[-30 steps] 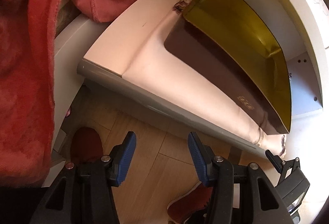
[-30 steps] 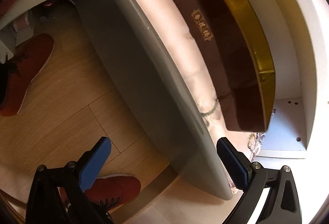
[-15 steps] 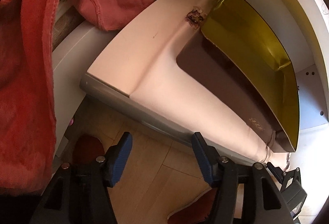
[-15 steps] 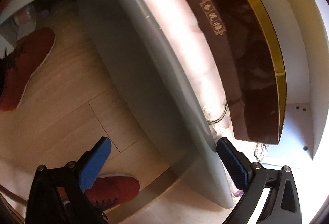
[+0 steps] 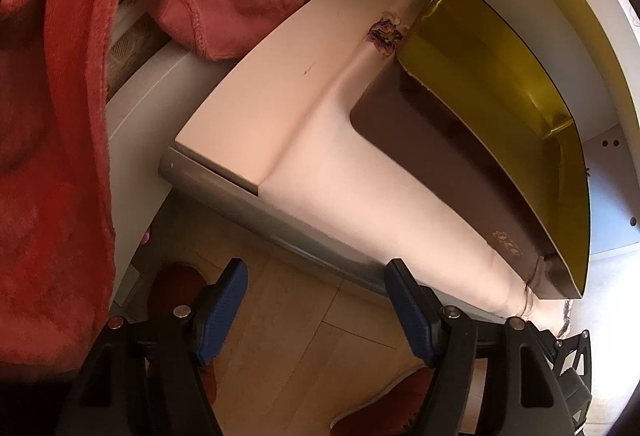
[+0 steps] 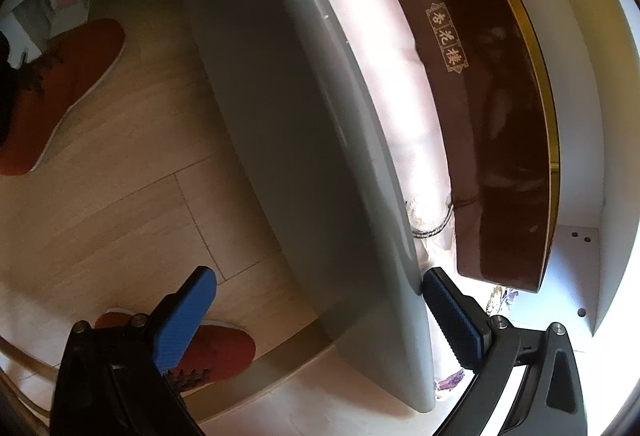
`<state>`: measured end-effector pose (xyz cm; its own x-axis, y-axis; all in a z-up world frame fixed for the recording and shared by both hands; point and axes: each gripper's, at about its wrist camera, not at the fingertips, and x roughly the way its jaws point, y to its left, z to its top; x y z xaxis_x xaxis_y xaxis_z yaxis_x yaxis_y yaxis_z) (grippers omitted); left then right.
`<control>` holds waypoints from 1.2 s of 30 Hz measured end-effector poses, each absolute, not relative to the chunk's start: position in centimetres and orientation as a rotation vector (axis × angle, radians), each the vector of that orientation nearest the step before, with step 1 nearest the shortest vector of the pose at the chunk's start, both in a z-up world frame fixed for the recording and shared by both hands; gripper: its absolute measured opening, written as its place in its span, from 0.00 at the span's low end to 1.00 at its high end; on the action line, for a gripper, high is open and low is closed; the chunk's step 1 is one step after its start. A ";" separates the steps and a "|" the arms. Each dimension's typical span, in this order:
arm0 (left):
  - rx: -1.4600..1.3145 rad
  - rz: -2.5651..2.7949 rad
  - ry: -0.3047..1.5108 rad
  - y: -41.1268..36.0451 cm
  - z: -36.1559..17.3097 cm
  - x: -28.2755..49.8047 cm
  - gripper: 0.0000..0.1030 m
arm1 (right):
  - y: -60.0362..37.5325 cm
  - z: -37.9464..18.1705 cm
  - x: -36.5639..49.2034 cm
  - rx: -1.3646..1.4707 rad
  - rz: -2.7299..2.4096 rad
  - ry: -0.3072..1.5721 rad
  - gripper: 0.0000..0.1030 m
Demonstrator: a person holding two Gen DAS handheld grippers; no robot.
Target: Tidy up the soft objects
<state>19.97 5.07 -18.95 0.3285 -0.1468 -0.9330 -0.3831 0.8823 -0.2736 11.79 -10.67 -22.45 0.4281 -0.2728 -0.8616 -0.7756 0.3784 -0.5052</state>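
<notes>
— Opening up, the left gripper (image 5: 314,306): its blue pads are spreading with only wooden floor (image 5: 288,352) showing between them, nothing held.

— Where's the soft stuff?

— Take the open drawer (image 5: 256,202) as the landmark. A pale pink cloth roll (image 5: 360,188) lies inside it, right along the grey front wall, one end tied off with a dark cord (image 5: 528,276) and a frilly bit (image 5: 384,34) at the far end. Behind the roll, deeper in the drawer, sits a brown box with a gold lid (image 5: 480,108).

— And that red thing?

— A red fleecy garment (image 5: 52,164) hangs to the left of the drawer, outside it and above its level.

— Right side?

— The right gripper (image 6: 316,310) has its jaws wide apart. One blue finger (image 6: 452,312) is at the drawer's near corner, just beside the tied end of the roll; whether it touches, I can't tell. The other hangs over the floor, above a red shoe (image 6: 216,352). Nothing gripped.
</notes>
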 end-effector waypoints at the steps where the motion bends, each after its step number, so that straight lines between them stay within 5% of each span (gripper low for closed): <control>1: -0.494 0.162 1.240 5.0 -19.0 20.0 0.71 | -10.6 -22.6 11.6 -1.189 0.430 1.127 1.00; 36: -0.447 0.177 1.356 5.2 -16.9 16.4 0.69 | -4.6 -26.6 1.7 -1.244 0.479 1.185 1.00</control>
